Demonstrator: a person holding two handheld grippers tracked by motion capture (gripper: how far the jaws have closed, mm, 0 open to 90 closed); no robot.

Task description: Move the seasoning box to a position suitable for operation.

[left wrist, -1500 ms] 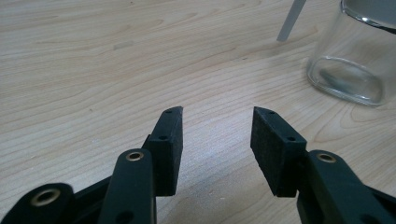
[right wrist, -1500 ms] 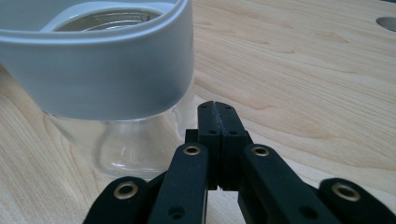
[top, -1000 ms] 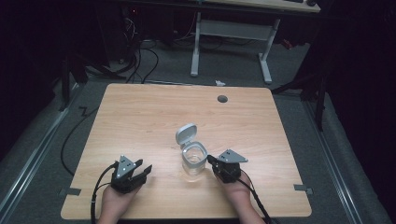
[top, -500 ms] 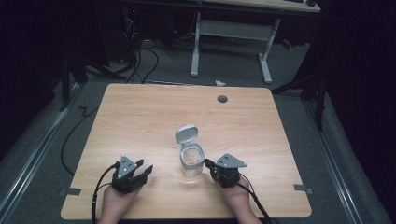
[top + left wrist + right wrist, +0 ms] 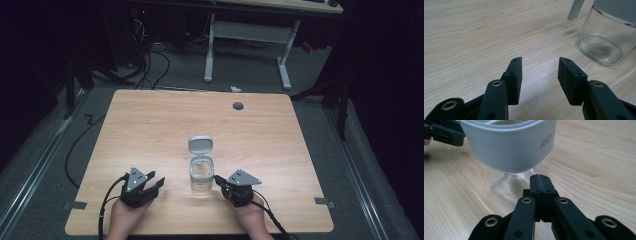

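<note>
A clear glass jar [image 5: 201, 176] with a grey collar and a hinged grey lid [image 5: 200, 145] flipped up stands near the table's front middle. My right gripper [image 5: 219, 179] is shut with nothing between its jaws, its tips right at the jar's right side. In the right gripper view the shut jaws [image 5: 540, 179] point at the glass base under the grey collar [image 5: 509, 145]; contact is unclear. My left gripper [image 5: 159, 183] rests open to the left of the jar, apart from it. Its jaws [image 5: 540, 67] stand wide over bare wood, with the jar [image 5: 604, 37] ahead to the right.
The wooden table [image 5: 150, 130] has a round cable hole [image 5: 238, 106] at the back right. Tape marks sit at the front left [image 5: 75, 205] and front right [image 5: 323, 201] edges. The left gripper [image 5: 444, 132] appears beyond the jar in the right gripper view.
My right gripper has edged left, closer to the jar. The left gripper has stayed where it was.
</note>
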